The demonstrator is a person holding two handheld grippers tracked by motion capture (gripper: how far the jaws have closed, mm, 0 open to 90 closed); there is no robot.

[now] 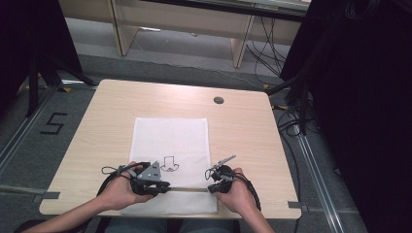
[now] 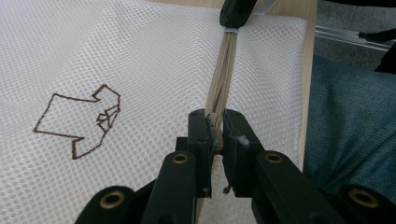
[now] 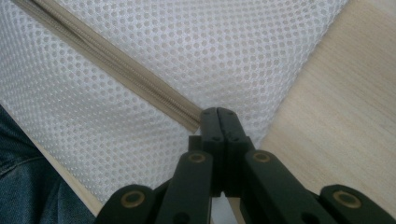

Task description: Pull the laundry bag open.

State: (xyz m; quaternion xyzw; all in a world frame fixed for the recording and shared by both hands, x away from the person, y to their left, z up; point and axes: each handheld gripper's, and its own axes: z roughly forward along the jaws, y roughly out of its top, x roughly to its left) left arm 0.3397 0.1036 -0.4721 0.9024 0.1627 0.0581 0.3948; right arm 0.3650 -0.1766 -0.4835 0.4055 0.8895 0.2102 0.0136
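Pale wood table (image 1: 243,126) bears a white mesh bag (image 1: 170,136) at its near edge, whose beige zipper (image 3: 116,65) runs left-right between the left gripper (image 2: 215,128), clenched on one end, and the right gripper (image 3: 218,116), clamped at the other
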